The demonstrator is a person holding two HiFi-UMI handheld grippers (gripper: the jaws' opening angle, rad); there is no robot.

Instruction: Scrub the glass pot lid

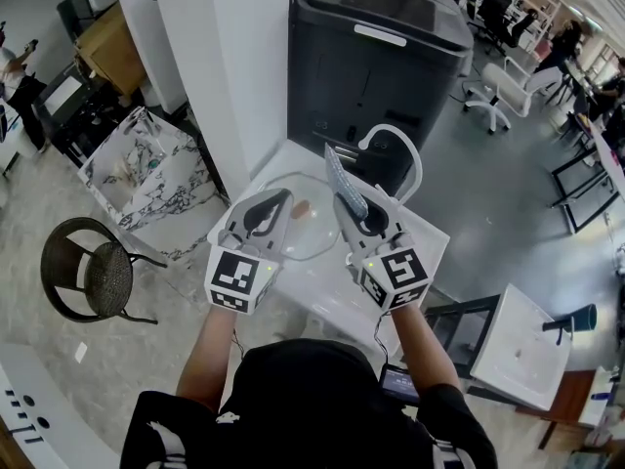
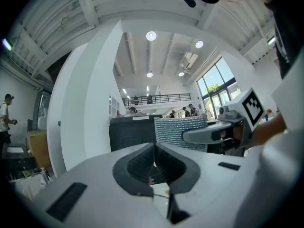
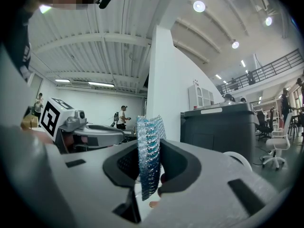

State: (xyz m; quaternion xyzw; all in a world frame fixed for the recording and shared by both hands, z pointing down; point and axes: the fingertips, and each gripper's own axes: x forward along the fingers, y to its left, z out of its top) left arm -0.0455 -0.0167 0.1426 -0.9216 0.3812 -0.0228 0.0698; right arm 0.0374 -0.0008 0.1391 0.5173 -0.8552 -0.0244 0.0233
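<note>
Centrally on the white table (image 1: 430,254) lies the glass pot lid (image 1: 305,234), flat. Left gripper (image 1: 284,196): jaws closed together at the lid's left edge. Right gripper (image 1: 348,203): jaws clamped on a blue-silver scrub pad (image 1: 342,176), upright over the lid's right edge.

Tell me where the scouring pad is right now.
The scouring pad stands clamped in the right gripper, centre-right in the head view, by the right edge of the glass lid on the white table.
</note>
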